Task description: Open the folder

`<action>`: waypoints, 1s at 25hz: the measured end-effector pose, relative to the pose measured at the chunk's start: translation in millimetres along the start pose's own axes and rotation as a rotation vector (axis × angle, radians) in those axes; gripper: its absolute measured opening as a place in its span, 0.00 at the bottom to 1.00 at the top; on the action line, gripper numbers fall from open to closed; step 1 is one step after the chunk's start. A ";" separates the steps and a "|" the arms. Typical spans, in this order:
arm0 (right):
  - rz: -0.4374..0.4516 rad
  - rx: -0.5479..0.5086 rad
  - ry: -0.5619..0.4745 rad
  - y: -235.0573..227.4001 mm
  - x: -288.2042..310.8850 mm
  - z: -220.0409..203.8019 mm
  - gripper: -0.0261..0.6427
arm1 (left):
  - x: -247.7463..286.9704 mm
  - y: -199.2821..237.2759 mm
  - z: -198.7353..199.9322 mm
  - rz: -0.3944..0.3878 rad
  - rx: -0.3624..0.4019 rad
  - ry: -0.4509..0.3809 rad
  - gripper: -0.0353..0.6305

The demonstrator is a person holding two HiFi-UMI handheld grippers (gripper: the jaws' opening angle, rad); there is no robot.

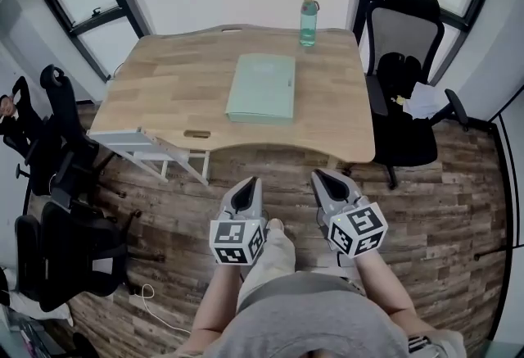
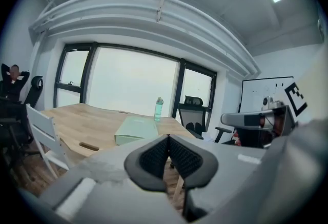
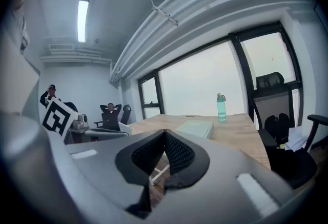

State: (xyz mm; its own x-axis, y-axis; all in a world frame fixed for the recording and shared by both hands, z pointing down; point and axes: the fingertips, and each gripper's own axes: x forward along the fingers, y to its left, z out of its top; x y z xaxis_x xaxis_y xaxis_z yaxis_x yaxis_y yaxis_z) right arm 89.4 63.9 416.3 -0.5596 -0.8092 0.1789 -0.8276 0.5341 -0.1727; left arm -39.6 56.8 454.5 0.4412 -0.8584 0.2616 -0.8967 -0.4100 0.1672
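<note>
Head view: folder [image 1: 260, 88] seemingly closed, details indistinct.

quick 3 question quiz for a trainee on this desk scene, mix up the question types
1. True or false: the folder lies closed on the table.
2. Where does the bottle stand? A) on top of the folder B) beyond the folder, near the table's far edge C) on the floor
3. Fill in: the left tongs and the right tongs are both ___ and hold nothing, short of the table.

Key: 1 true; 2 B; 3 shut
</note>
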 end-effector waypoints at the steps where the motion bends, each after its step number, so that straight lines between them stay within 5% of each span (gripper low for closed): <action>1: -0.005 0.000 0.000 -3.5 8.5 3.3 0.04 | 7.6 5.7 4.0 -0.006 0.005 0.001 0.06; 25: -0.119 -0.006 0.006 -89.6 194.1 45.7 0.04 | 174.6 120.3 41.4 -0.118 0.116 0.089 0.06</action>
State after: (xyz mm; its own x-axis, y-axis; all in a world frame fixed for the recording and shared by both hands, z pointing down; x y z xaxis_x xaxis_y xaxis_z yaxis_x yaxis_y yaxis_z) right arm 56.9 -152.2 422.2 -0.4577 -0.8654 0.2039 -0.8884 0.4359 -0.1443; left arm -71.9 -155.1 480.9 0.5403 -0.7737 0.3309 -0.8344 -0.5434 0.0921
